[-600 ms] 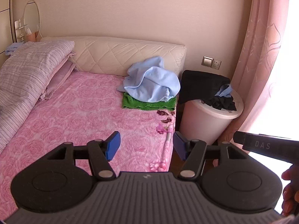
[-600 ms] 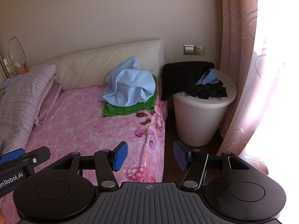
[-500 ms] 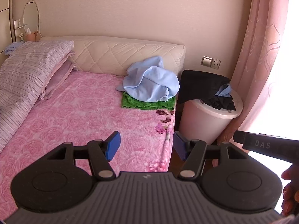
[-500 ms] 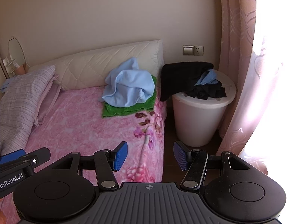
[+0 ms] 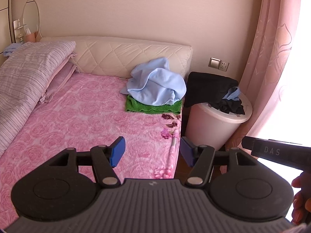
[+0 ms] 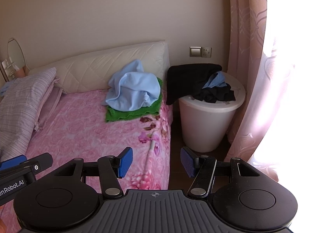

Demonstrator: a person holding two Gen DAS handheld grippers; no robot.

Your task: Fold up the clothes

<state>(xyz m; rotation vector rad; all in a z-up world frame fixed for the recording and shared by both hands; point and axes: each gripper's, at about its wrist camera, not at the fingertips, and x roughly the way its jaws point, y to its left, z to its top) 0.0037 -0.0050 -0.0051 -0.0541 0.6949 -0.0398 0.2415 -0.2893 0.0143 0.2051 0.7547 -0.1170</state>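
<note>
Both sets of fingers, left gripper [image 5: 151, 151] and right gripper [image 6: 156, 162], we hold spread and empty, aimed ahead at the crumpled blue garment [image 5: 155, 85] beyond them on the bed [image 5: 77, 120], ready to reach.

Pink rose-patterned bedspread [image 5: 77, 124], darker purple-and-green flower print at its near corner. Cream quilted headboard [image 5: 120, 55], diamond stitching. Lilac-grey striped duvet [image 5: 25, 73] over plain pink pillows [image 5: 58, 81]. Crumpled pale blue garment [image 5: 155, 85] on a folded bright green knit [image 5: 153, 107]. Off-white laundry bin [image 6: 206, 124]; black clothes [image 6: 194, 79] and a scrap of light blue over its rim. Pale pink curtain [image 6: 245, 58], faint floral motif. Blue pads [image 5: 116, 151] on black gripper fingers.
</note>
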